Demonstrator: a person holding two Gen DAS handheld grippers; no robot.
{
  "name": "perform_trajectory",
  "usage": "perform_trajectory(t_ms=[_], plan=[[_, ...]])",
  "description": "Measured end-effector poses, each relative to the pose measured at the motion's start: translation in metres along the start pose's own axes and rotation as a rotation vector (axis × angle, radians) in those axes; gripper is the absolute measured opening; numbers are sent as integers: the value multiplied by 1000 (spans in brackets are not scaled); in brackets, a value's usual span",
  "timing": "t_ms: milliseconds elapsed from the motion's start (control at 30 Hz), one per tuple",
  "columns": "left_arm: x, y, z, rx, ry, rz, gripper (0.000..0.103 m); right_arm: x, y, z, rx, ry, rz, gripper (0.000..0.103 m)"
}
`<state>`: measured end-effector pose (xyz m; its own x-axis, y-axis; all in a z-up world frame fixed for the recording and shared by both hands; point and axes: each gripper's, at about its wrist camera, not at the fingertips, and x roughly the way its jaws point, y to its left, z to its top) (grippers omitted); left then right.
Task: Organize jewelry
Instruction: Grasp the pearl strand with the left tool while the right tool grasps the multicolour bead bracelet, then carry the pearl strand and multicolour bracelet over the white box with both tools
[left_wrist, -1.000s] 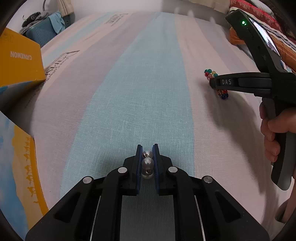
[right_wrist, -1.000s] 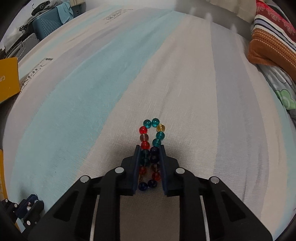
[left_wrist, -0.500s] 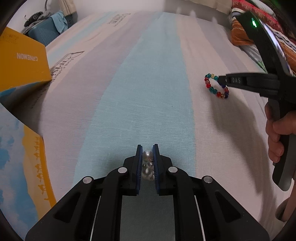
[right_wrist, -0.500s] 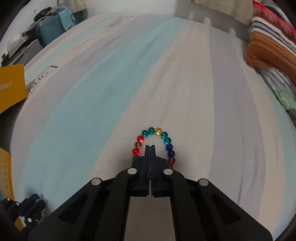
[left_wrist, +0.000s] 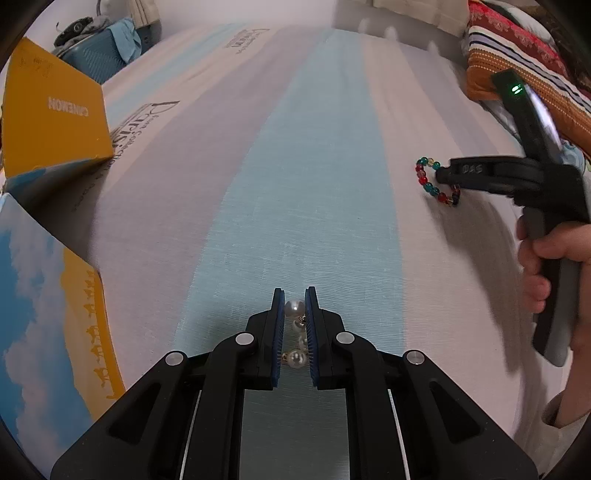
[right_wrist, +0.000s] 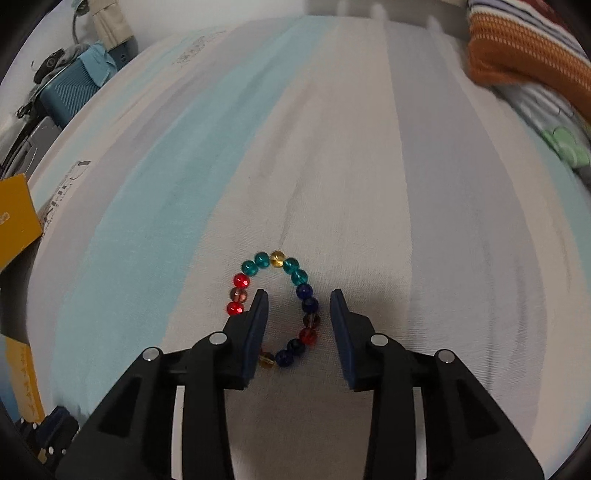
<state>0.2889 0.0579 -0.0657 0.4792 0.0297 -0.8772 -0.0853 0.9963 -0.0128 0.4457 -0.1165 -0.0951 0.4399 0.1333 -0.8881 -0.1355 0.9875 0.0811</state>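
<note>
Glass beads in teal, red, blue and amber form a bracelet (right_wrist: 275, 306) lying loose on the striped bed sheet (right_wrist: 369, 166). The right tongs (right_wrist: 299, 295) stand apart now, one finger inside the loop and one outside — half a second ago they were pressed together, so the bracelet looks freshly set down. The right gripper reaches in level and low from the side, gripped by a bare hand (left_wrist: 550, 266) on its handle. The left tongs (left_wrist: 294, 295) remain clamped on a pearl piece (left_wrist: 295, 332) — low over the blue stripe, pointing forward. A yellow box (left_wrist: 55, 114) stands off to the left, a likely home for both.
</note>
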Motion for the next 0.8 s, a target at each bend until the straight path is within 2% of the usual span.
perform_trajectory(t_ms=[67,167,367,800], plan=[[1,-2,-1,4,3,1,10,8,1,-3,-9,-2,-7,33],[1,-3,-2,9,6,6,10,5,4,-4,-42,-23,-32,9],[1,-5,-2,9,8,14,10,-3,-1,-3,-29,-36,-12,9],[-8,-2,1,10,-7,13,10,-57,15,-2,-32,-115,10,9]])
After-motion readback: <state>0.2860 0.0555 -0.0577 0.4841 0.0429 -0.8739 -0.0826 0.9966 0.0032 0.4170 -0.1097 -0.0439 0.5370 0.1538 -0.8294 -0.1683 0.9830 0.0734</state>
